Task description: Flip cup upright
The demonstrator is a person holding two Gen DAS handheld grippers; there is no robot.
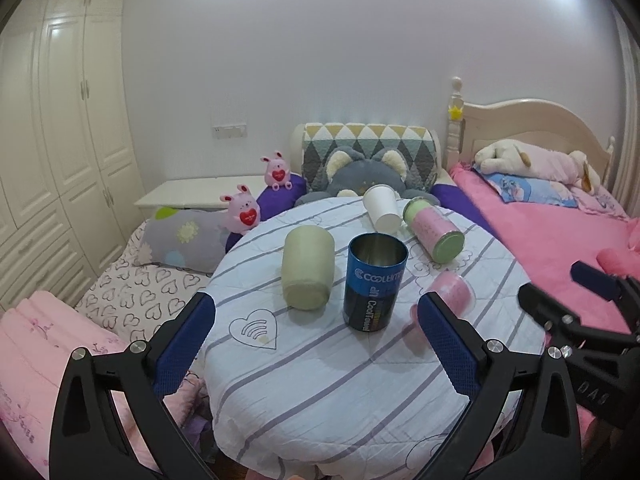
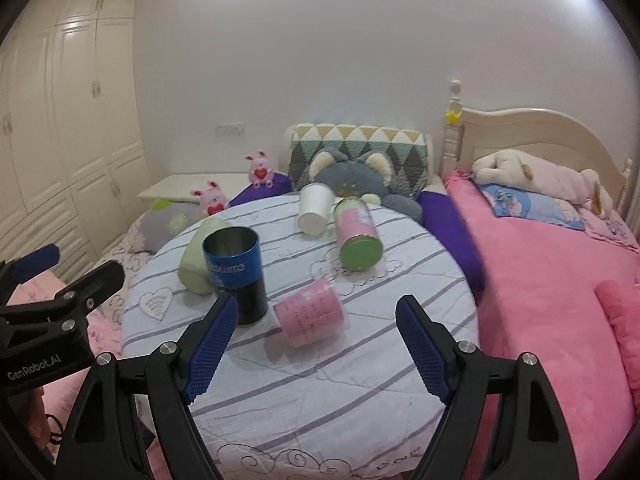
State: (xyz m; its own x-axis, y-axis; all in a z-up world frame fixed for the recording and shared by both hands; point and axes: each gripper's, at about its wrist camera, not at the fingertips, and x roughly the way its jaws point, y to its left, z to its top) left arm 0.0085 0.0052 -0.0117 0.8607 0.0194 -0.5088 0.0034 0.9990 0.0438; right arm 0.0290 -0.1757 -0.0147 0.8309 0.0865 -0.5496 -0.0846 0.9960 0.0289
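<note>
A blue metal cup [image 1: 375, 282] [image 2: 236, 274] stands upright, mouth up, on the round table [image 1: 320, 380] [image 2: 320, 392]. A pale green cup [image 1: 307, 273] [image 2: 199, 258] lies on its side left of it. A pink cup [image 2: 310, 313] [image 1: 451, 292] lies on its side to the right. A white paper cup [image 1: 382, 208] [image 2: 315, 208] and a pink-and-green tumbler [image 1: 434, 232] [image 2: 358, 238] lie at the far side. My left gripper [image 1: 316, 340] is open and empty before the blue cup. My right gripper [image 2: 316, 340] is open and empty, just in front of the pink cup.
The table has a white striped cloth. A pink bed [image 2: 552, 280] lies to the right, with plush toys [image 1: 536, 162] by its headboard. Pillows and pink bunny toys [image 1: 242, 214] sit behind and left of the table. A white wardrobe [image 1: 60, 140] fills the left wall.
</note>
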